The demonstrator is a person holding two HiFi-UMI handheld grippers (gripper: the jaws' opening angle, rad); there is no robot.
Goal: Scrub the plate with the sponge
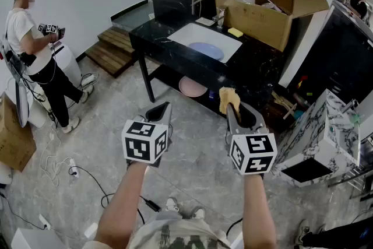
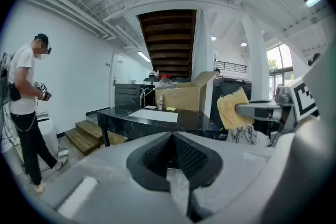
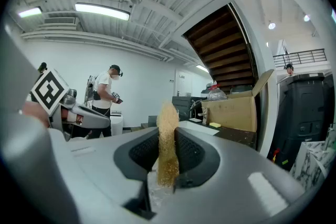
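the right gripper [image 1: 235, 112] pinches a fuzzy yellow sponge [image 1: 228, 98]; the left gripper [image 1: 164, 107] is closed, empty. the round pale-blue plate [image 1: 207, 51] lies in the white sink [image 1: 191, 35], well apart. likely approach step: next, close in.

tan sponge [image 1: 228, 99] upright; blue plate [image 1: 206, 51] flat in sink [image 1: 190, 35].

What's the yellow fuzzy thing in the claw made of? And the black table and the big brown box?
Sponge in the right claw: looks like soft, fibrous foam or cloth, since its edges are fuzzy. Table: probably polished stone, as it is glossy black and reflects light. Box: plain matte cardboard with folded flaps.
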